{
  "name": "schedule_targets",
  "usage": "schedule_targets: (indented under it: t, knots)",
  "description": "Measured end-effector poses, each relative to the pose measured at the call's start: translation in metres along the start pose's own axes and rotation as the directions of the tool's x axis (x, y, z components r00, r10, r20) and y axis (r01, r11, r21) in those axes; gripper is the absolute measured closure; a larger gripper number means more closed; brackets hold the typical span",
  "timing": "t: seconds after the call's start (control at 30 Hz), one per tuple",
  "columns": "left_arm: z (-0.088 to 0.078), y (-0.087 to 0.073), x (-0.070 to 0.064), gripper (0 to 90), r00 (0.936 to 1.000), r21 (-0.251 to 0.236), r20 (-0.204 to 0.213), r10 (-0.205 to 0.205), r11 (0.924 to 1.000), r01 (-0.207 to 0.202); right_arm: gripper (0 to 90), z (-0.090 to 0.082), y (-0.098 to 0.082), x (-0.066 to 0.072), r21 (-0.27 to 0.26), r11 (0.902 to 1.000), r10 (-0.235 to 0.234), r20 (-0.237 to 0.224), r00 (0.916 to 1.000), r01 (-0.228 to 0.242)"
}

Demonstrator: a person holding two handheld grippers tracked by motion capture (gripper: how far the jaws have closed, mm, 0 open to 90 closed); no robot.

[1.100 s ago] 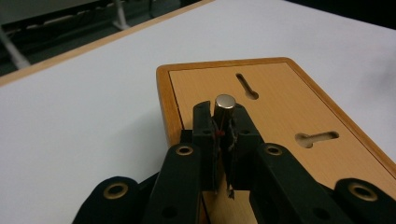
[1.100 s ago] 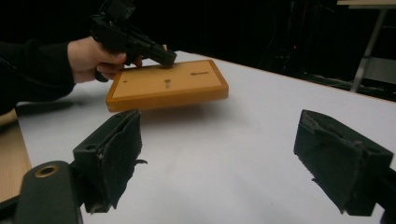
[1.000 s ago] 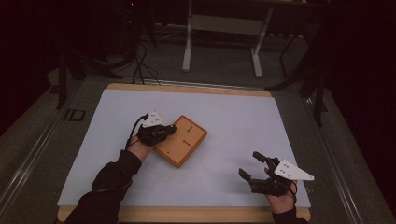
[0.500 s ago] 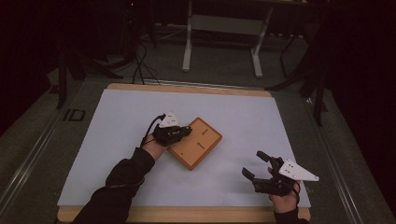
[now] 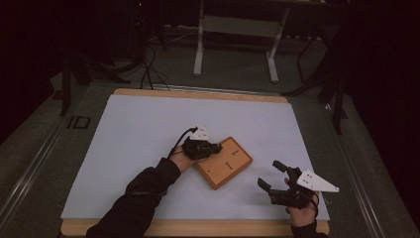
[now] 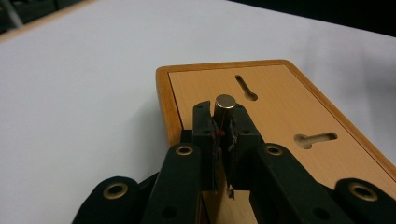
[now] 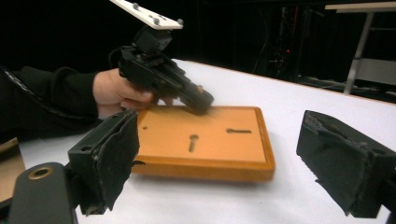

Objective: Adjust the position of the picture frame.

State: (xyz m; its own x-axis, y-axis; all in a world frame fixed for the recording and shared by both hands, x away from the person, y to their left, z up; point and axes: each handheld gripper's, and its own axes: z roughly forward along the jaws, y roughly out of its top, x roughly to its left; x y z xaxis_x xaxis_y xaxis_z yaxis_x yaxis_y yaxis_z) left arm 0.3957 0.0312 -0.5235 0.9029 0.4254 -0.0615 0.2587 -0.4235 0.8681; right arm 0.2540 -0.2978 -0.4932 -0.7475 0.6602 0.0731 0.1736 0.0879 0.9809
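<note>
Wood: the board [image 5: 224, 162] has slid right across the table [image 5: 129, 129] with my left claw [image 6: 225, 122], which is clamped on a small metal pin [image 6: 224, 106] over the board's near-left corner. The right claw [image 5: 272, 176] waits open, near right. I judge the pin is bound for a slot [image 6: 246, 87].

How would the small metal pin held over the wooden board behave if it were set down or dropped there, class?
The metal pin looks round and smooth, so lying flat it would likely roll across the wooden board. Stood on end it seems narrow, probably easy to tip. It looks rigid; the left tongs pinch it without visible bending.
</note>
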Motion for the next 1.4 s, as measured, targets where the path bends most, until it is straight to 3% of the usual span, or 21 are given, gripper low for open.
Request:
schedule_targets:
  t: [0.23,0.4,0.47,0.8,0.9,1.13,1.2,1.33,1.4]
  knots:
    - [0.019,-0.008,-0.001,84.6,0.9991,0.028,0.040,-0.015,0.9995,0.013,13.2,0.000,-0.001,-0.001,0.001,1.0000,0.005,-0.003,1.0000,-0.005]
    - [0.021,-0.010,0.003,84.3,0.9976,0.034,0.064,-0.027,0.9991,0.024,13.1,0.002,-0.002,-0.001,0.014,0.9999,0.009,-0.010,0.9999,-0.009]
    - [0.021,-0.008,0.002,84.3,0.9984,0.042,0.056,-0.007,0.9991,0.004,13.1,0.003,-0.003,0.000,0.018,0.9998,0.008,-0.011,0.9999,-0.008]
    - [0.019,-0.007,0.003,81.8,0.9968,0.054,0.076,-0.023,0.9984,0.019,13.5,0.004,-0.003,0.001,0.023,0.9997,0.006,-0.025,0.9997,-0.006]
    - [0.009,-0.005,0.003,76.0,0.9961,0.047,0.075,-0.046,0.9980,0.043,13.5,0.004,-0.002,0.001,0.024,0.9997,0.003,-0.030,0.9995,-0.002]
    - [-0.023,-0.007,-0.002,63.0,0.9979,0.009,0.007,-0.064,0.9979,0.064,13.4,0.004,-0.001,0.004,0.024,0.9997,-0.007,-0.026,0.9996,0.008]
    - [-0.032,-0.009,-0.004,57.5,0.9956,-0.019,-0.003,-0.094,0.9954,0.094,13.3,0.005,-0.001,0.004,0.028,0.9995,-0.013,-0.021,0.9997,0.014]
    - [-0.041,-0.010,-0.010,57.2,0.9950,-0.029,-0.014,-0.099,0.9947,0.098,13.1,0.007,-0.001,0.005,0.028,0.9994,-0.021,-0.018,0.9996,0.022]
    - [-0.048,-0.010,-0.022,58.1,0.9951,-0.035,-0.007,-0.099,0.9945,0.098,13.1,0.008,-0.001,0.006,0.029,0.9993,-0.023,-0.018,0.9996,0.023]
